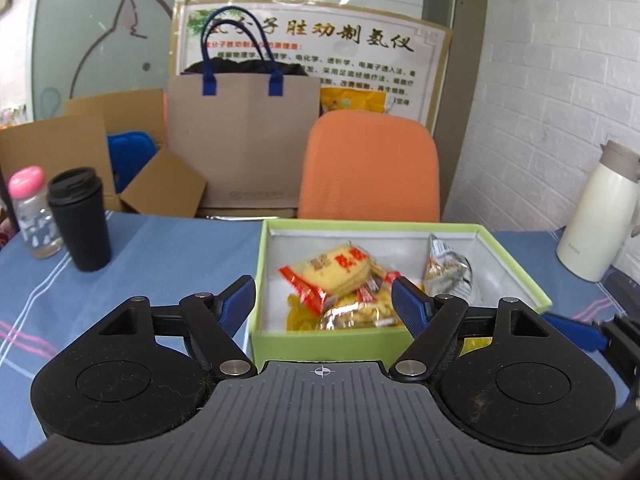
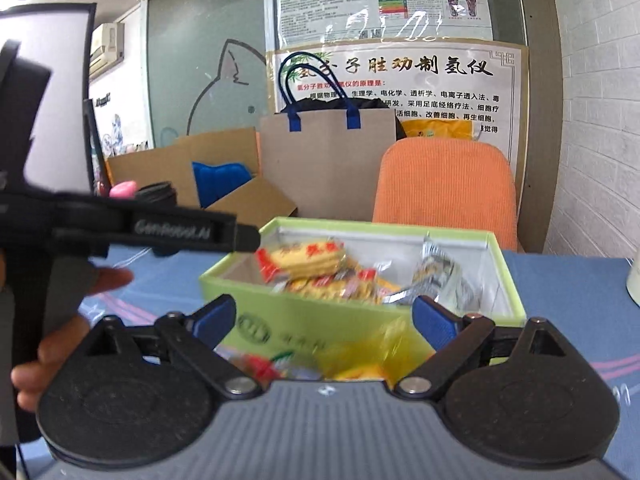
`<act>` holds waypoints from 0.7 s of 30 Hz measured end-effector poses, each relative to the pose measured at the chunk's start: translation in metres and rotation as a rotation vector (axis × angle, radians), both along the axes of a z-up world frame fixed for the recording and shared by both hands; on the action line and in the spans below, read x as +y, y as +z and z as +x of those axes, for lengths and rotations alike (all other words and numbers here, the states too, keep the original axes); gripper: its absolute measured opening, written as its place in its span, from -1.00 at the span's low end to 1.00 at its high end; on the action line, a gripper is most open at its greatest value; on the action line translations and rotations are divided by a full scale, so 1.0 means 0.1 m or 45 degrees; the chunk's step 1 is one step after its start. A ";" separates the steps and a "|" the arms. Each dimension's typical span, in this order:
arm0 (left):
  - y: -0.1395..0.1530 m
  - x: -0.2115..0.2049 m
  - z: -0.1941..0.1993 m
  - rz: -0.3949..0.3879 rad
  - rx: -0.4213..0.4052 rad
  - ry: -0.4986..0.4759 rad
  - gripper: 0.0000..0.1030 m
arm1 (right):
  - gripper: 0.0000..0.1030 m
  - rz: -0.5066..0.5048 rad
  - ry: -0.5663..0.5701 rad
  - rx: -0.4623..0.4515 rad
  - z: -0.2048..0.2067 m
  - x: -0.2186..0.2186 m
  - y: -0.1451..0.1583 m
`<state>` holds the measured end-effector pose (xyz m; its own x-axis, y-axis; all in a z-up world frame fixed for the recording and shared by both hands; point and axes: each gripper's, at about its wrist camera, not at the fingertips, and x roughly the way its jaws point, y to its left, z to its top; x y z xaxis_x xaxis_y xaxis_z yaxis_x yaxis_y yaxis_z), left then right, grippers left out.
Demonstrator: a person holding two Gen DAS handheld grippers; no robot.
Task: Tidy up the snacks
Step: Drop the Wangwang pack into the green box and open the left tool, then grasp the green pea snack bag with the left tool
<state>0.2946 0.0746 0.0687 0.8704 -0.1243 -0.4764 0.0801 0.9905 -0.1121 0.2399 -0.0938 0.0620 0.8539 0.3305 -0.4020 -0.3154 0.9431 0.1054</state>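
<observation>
A lime-green box (image 1: 320,342) stands open on the blue-clothed table, white inside. In it lie a yellow cake pack with red ends (image 1: 336,270), a silver packet (image 1: 446,270) and more wrapped snacks (image 1: 356,312). My left gripper (image 1: 322,298) is open just over the box's near wall, nothing between its blue pads. The right wrist view shows the same box (image 2: 508,280) with my right gripper (image 2: 324,320) open before its front wall. A blurred yellow packet (image 2: 360,356) lies low between the right fingers, which do not press on it. A hand (image 2: 60,344) holds the left gripper (image 2: 192,232).
A black tumbler (image 1: 82,220) and a pink-capped bottle (image 1: 32,212) stand at the table's left, a white thermos jug (image 1: 596,216) at its right. Behind the table are an orange chair (image 1: 370,168), a paper bag (image 1: 244,140) and cardboard boxes (image 1: 60,144).
</observation>
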 end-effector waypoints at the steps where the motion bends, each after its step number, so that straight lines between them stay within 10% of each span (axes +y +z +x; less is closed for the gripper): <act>1: 0.00 0.02 -0.05 0.001 -0.001 0.003 0.20 | 0.82 -0.006 0.007 0.006 -0.08 0.02 -0.01; 13: -0.11 0.06 -0.59 -0.004 0.017 -0.008 0.27 | 0.99 -0.017 -0.004 0.110 -0.73 0.10 -0.33; 21: -0.65 0.50 -0.86 -0.281 0.262 -0.112 0.00 | 0.99 -0.037 0.086 0.255 -0.96 0.26 -0.71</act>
